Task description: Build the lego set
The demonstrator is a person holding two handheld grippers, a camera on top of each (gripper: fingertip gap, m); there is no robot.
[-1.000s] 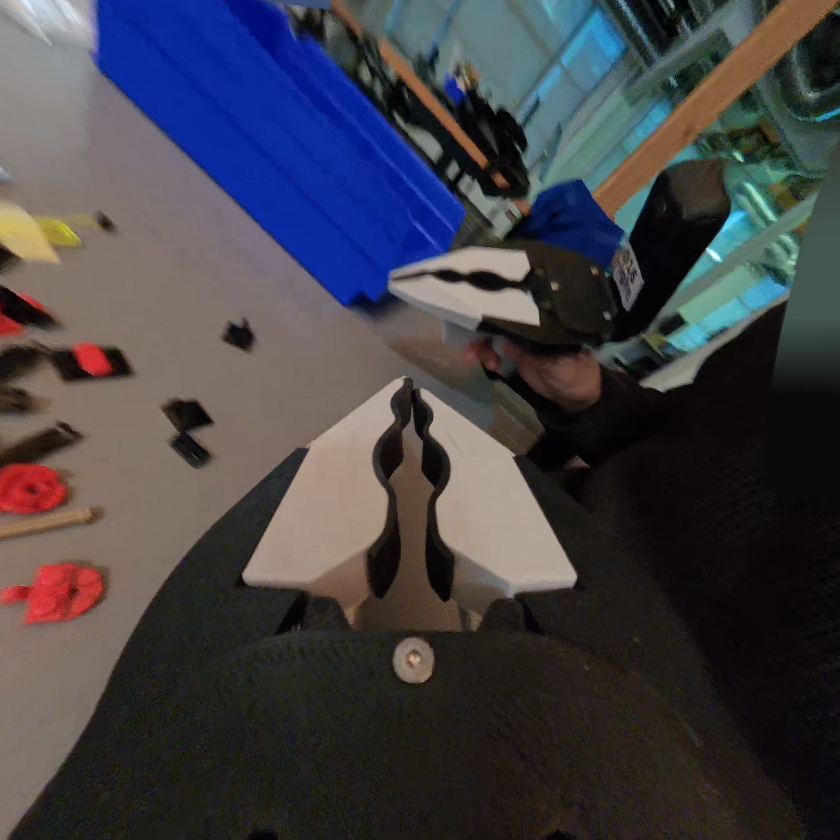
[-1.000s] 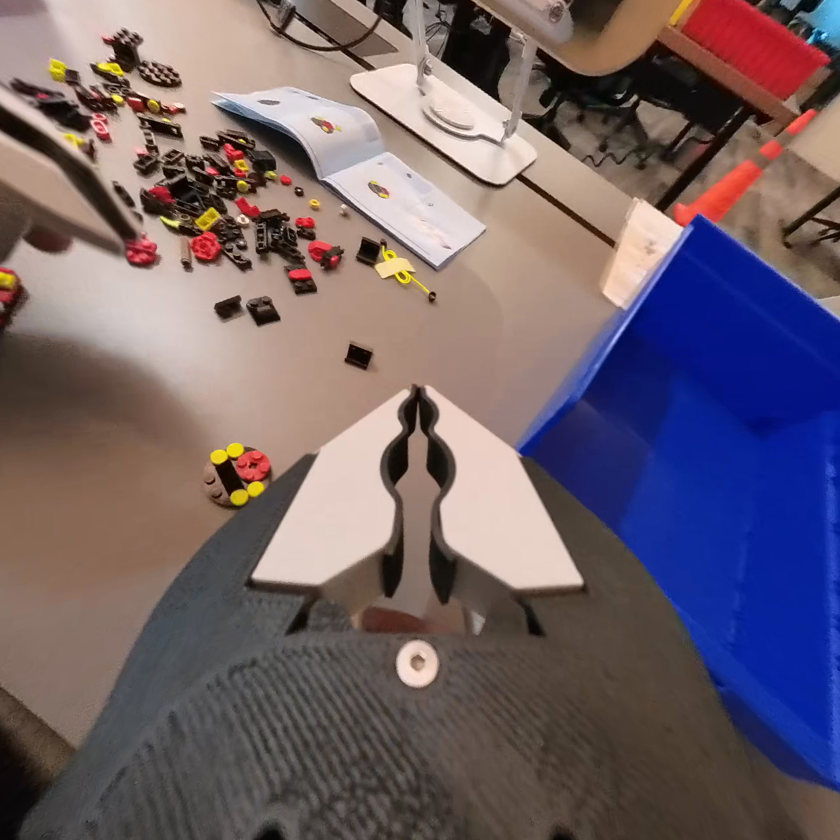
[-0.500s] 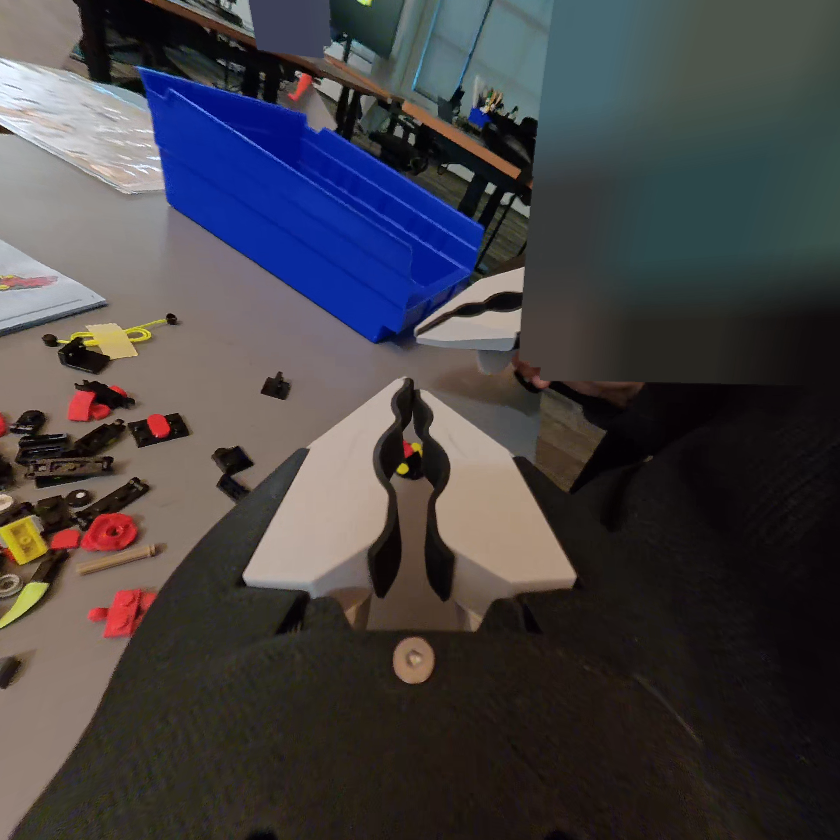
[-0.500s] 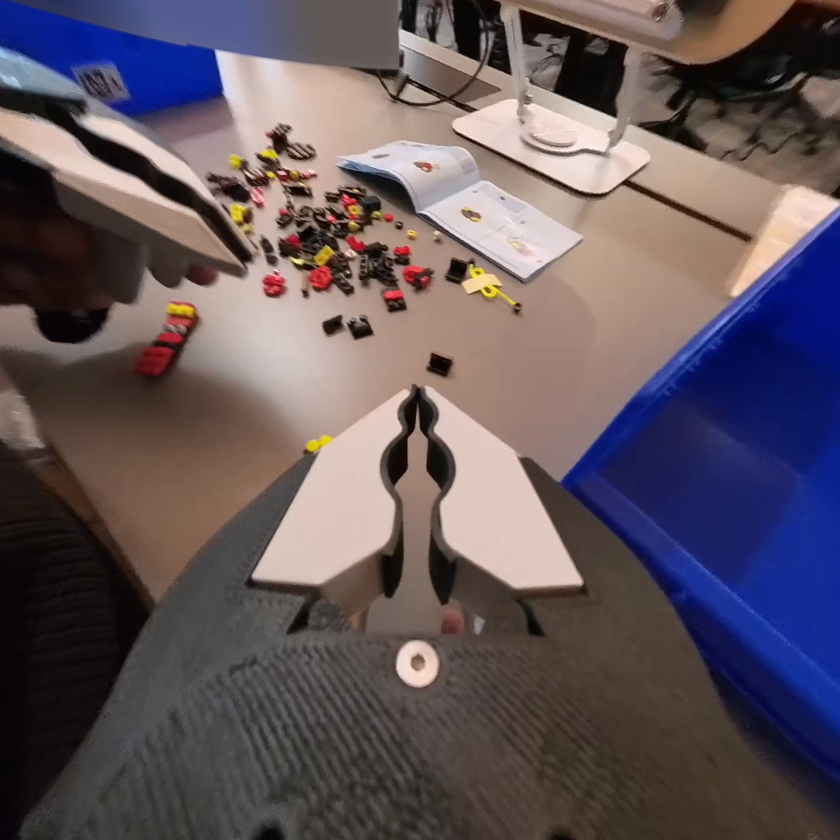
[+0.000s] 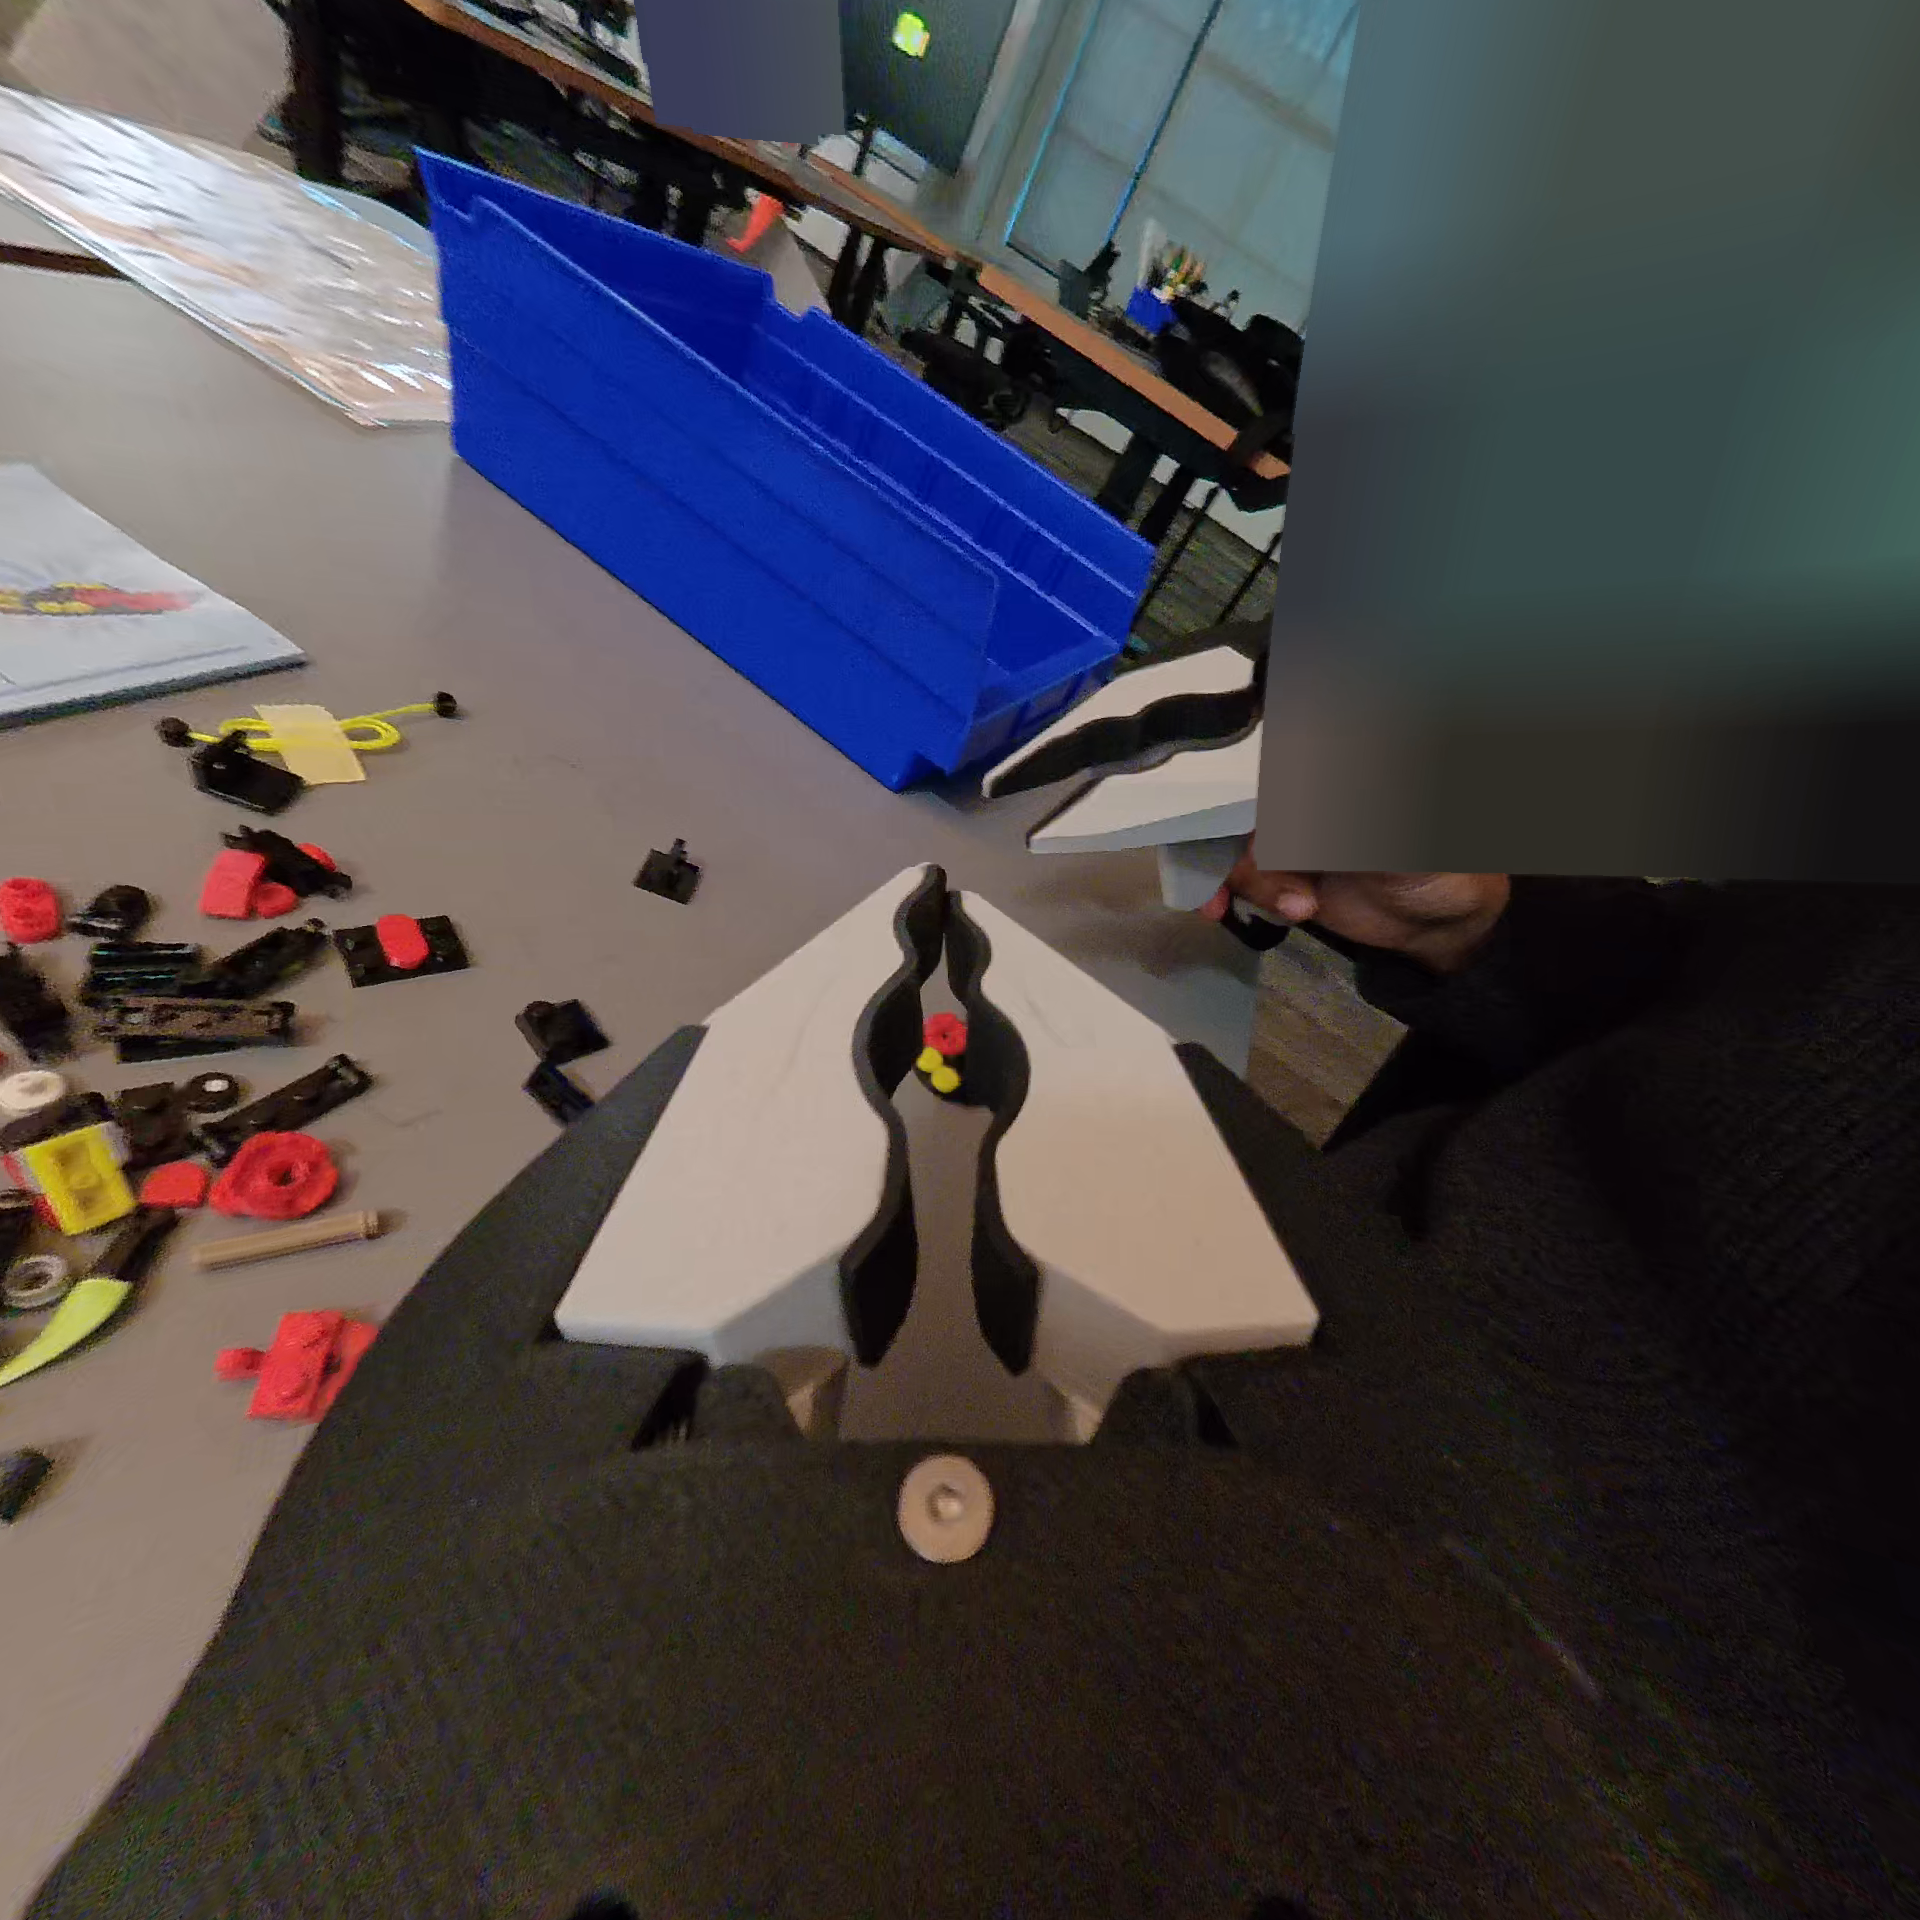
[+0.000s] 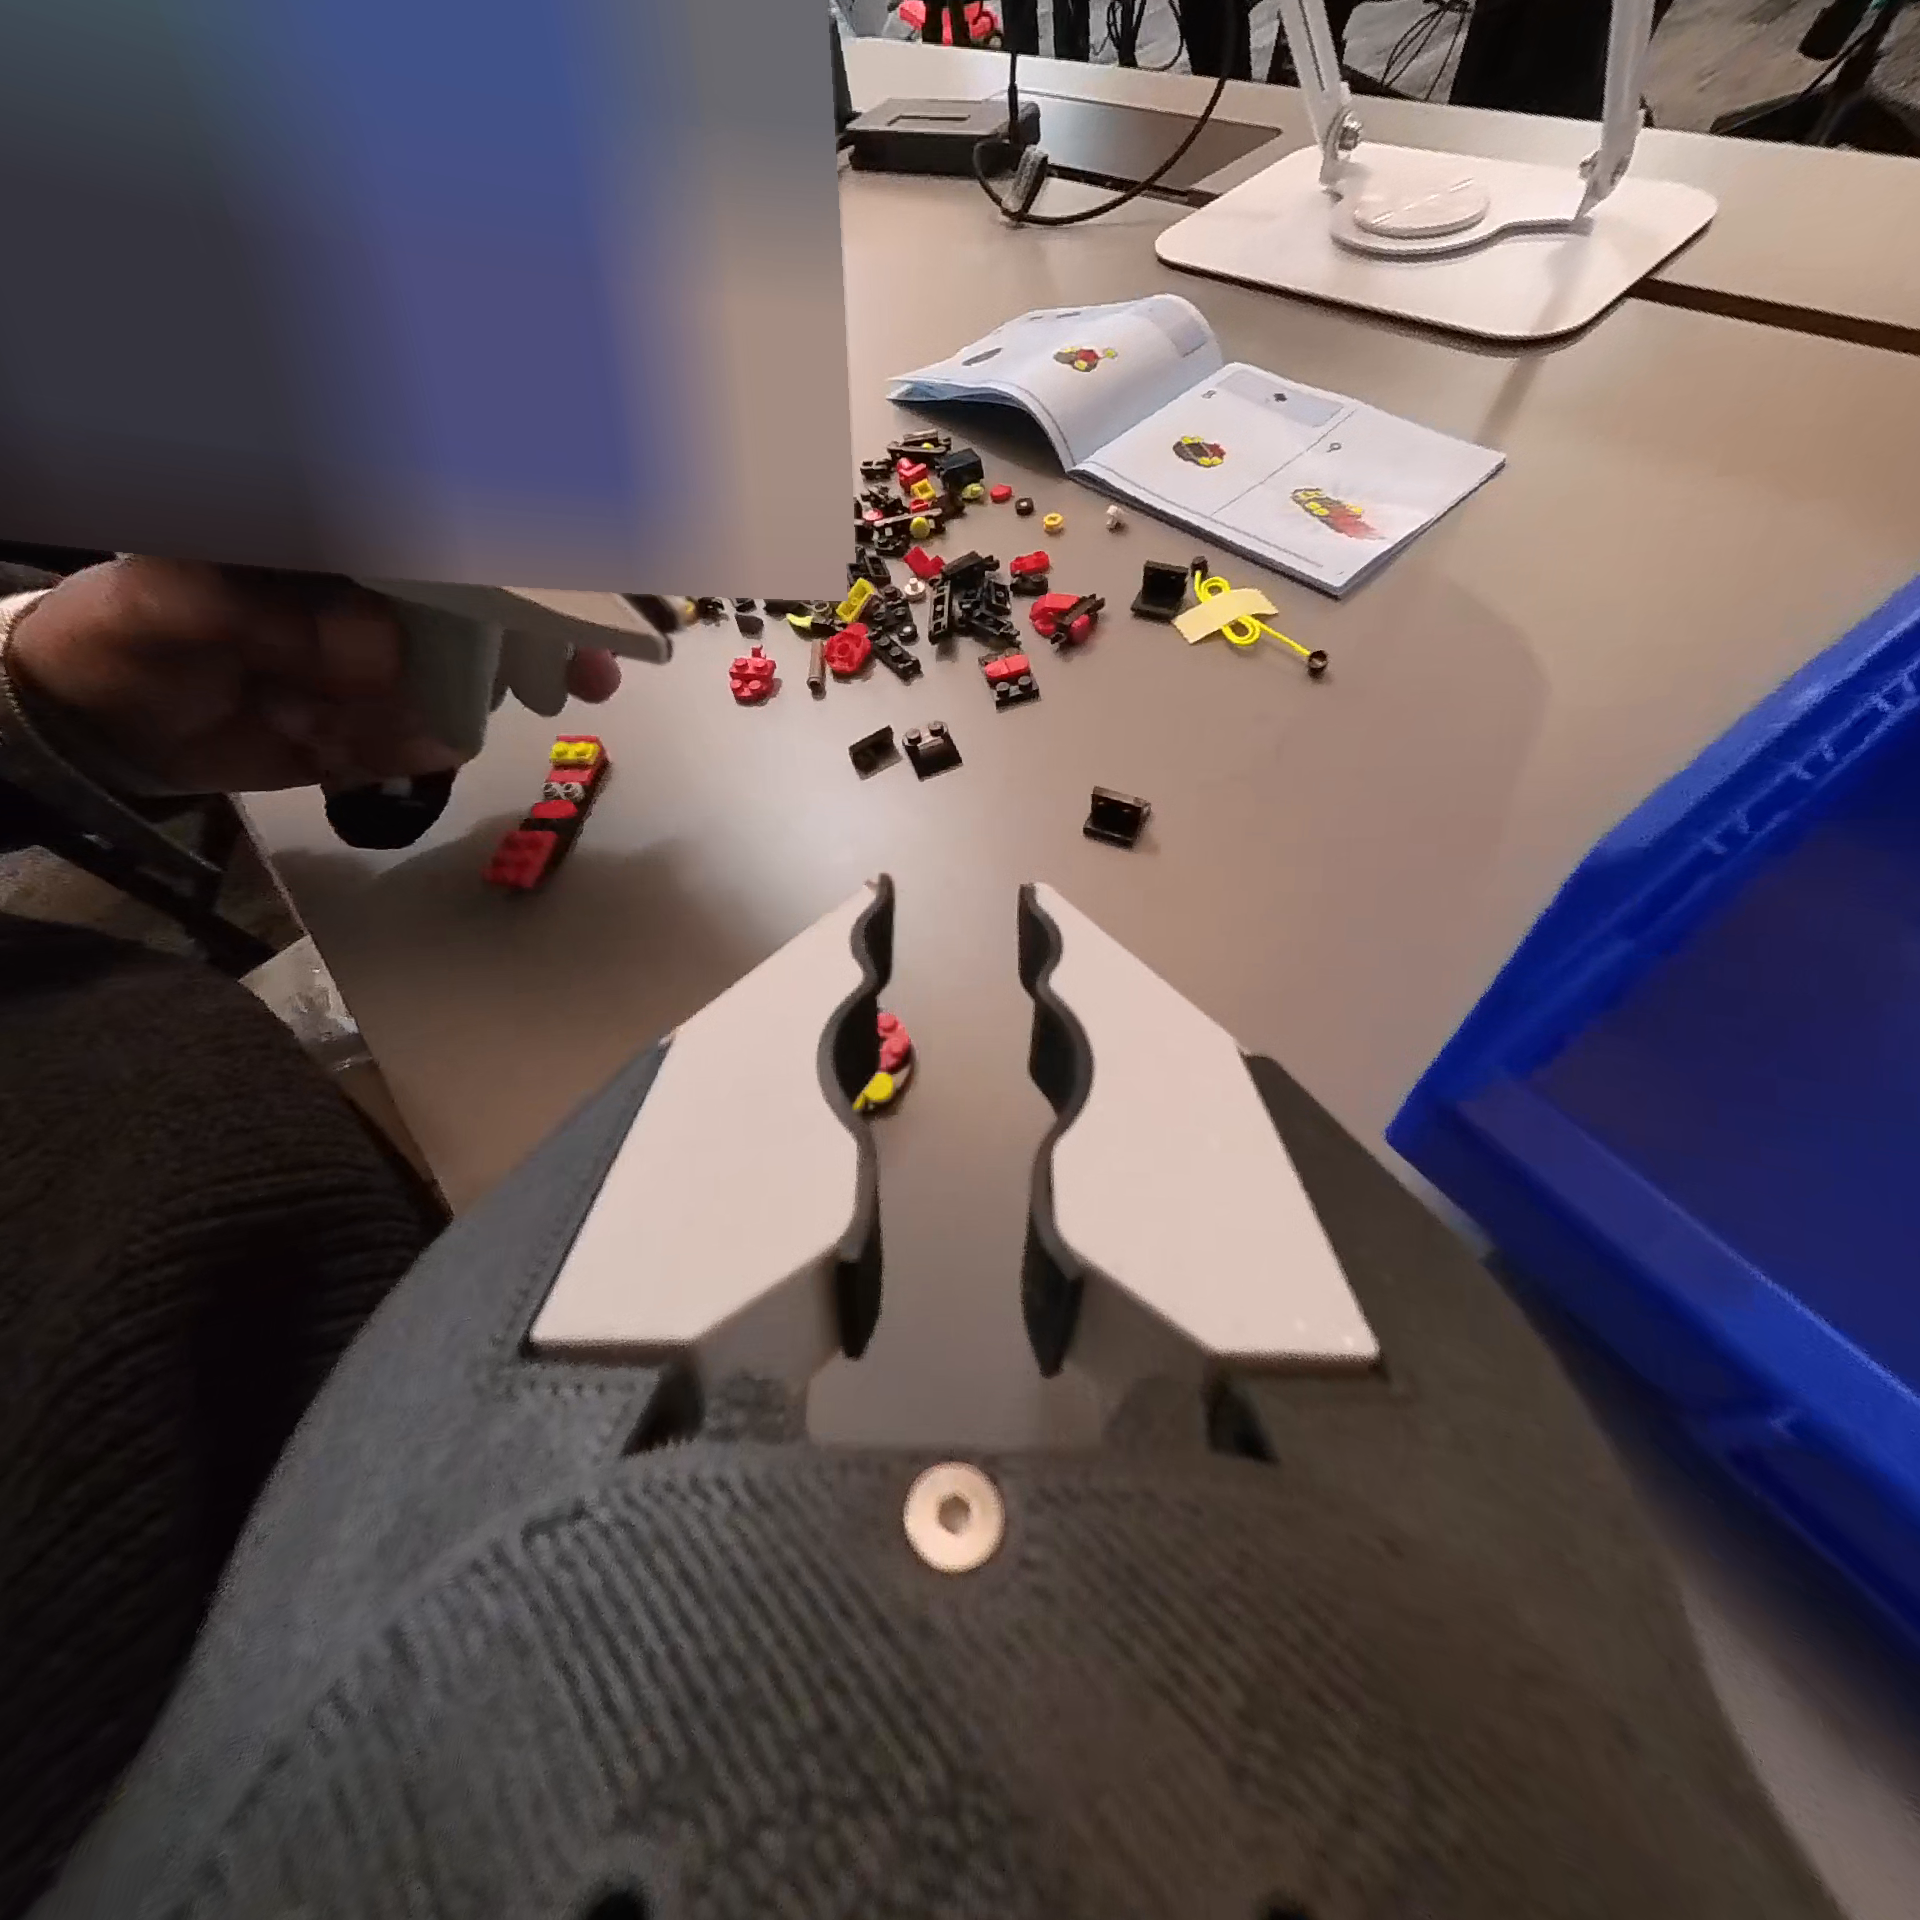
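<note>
The left claw (image 5: 943,904) was pressed together at the tips and held nothing. The right claw (image 6: 956,894) was spread and likewise held nothing. Both hung above the near edge of the grey worktop (image 6: 1299,935). A small round sub-assembly of black, red and yellow lego pieces (image 6: 885,1065) lay on the worktop beneath the right claw, seen through the gap between its fingers; the left wrist view also showed it (image 5: 943,1055) through the gap of the left claw.

A second, elongated red, black and yellow sub-assembly (image 6: 548,810) lay to the left, near the hand holding the left claw. The loose pile of black, red and yellow lego pieces (image 6: 935,603) was spread farther off, with the open pale-blue instruction booklet (image 6: 1195,436) beyond it. A blue plastic bin (image 6: 1714,1039) stood at the right.

Judged from this layout, the build was at an early stage: two small sub-assemblies existed, and most pieces remained unattached. The round sub-assembly appeared the likely next pick.
</note>
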